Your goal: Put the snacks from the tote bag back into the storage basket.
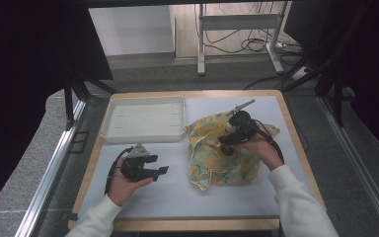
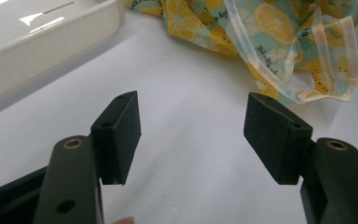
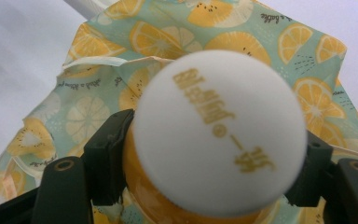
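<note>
Item: white-capped orange bottle (image 3: 214,135), gripped by right gripper (image 3: 205,154) jaws over lemon-print cloth (image 1: 222,153); left gripper (image 2: 191,130) jaws open, idle; tray (image 1: 143,134) unfilled.

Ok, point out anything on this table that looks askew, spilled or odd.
Nothing is spilled or damaged. The lemon-print cloth lies crumpled rather than flat, its ribbon trim looping loose at one edge. The right gripper holds a white-capped yellow bottle over it. The white tray sits square, and the left gripper is open above bare table.

white sleeves (image 1: 296,197), black grippers with brass-ringed screw holes, square black fingers (image 2: 121,126), trailing cables.
</note>
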### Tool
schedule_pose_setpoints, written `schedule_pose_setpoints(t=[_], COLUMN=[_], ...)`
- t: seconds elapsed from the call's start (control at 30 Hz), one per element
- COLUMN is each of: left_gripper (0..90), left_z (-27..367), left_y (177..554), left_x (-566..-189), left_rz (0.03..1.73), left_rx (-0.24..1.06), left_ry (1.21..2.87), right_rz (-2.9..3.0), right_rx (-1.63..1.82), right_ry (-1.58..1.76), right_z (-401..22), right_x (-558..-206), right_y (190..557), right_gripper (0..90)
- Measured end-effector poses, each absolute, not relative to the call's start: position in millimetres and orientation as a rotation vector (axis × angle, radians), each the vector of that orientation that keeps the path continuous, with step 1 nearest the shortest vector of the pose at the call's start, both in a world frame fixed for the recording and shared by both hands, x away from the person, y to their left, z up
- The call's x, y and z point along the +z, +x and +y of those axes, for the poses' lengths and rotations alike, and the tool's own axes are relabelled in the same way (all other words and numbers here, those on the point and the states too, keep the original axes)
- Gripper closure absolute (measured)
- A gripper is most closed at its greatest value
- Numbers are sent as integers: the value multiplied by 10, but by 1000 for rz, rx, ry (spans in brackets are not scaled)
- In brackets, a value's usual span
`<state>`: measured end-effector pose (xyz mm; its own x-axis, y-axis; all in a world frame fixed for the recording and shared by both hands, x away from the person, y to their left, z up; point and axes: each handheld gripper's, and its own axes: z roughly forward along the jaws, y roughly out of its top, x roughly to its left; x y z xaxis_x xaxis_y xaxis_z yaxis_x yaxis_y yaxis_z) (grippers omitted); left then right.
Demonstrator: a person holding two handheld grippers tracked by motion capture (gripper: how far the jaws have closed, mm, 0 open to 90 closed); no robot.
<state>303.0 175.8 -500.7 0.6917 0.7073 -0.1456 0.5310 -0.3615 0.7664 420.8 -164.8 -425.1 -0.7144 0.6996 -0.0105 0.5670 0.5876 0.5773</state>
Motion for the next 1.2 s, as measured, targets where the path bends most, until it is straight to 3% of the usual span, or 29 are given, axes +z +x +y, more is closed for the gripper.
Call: schedule_pose_setpoints(t=[0.67, 1.2], left_gripper=[367, 367], left_z=[1768, 1770], left_y=[3039, 3044], left_x=[-5011, -5013], left_rz=[957, 959], left_rx=[256, 258], left_ry=[2048, 2050], right_rz=[2591, 2554], right_rx=[837, 922], right_ry=[1033, 999], right_z=[-1654, -1726], right_x=[-4233, -3899], right_y=[4191, 4096], right_gripper=[298, 298])
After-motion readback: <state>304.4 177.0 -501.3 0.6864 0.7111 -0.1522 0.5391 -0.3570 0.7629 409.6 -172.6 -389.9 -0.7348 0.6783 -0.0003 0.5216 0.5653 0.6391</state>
